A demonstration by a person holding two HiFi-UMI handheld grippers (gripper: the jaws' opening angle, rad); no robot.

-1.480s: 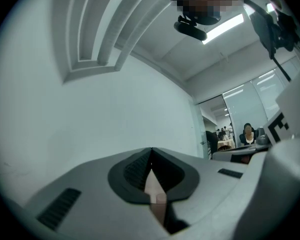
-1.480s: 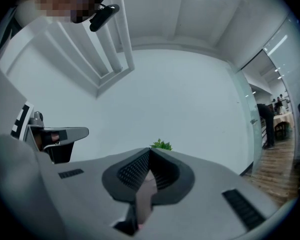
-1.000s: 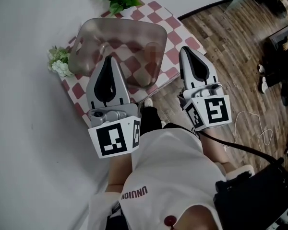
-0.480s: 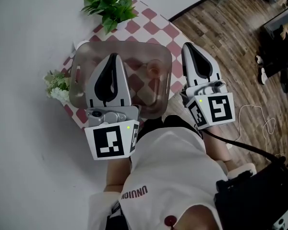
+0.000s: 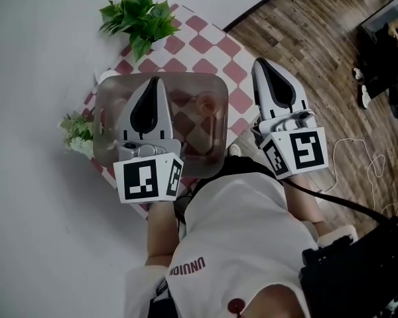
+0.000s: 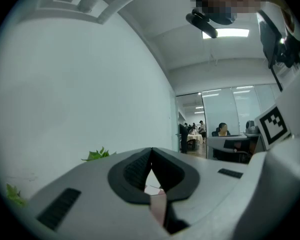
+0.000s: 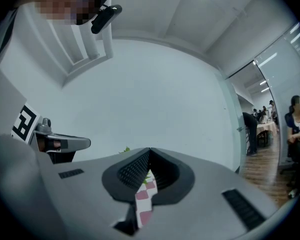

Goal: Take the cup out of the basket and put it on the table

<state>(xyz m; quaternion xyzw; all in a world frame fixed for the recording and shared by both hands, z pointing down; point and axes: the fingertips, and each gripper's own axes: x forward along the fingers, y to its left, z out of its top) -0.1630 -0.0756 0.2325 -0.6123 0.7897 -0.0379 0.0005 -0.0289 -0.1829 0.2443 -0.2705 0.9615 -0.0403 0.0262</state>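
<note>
The cup [image 5: 205, 103] sits in the basket [image 5: 166, 76]. The left gripper [image 5: 152, 81] is over the basket, the right gripper [image 5: 260, 63] beside it. Both jaws are shut, holding nothing.

A small table [image 5: 215, 48] is standing on a wooden floor [image 5: 305, 52], pushed up against a white wall [image 5: 40, 58]. A red-and-white checked cloth [image 5: 205, 28] is covering its top. A translucent grey basket [image 5: 109, 95] with rounded corners is sitting directly on the cloth and taking up most of the near part of the table. A leafy green plant [image 5: 138, 20] is resting at the far corner, close to the wall. A bunch of white flowers [image 5: 76, 134] with green leaves is sitting at the table's left edge, just beside the basket.
</note>
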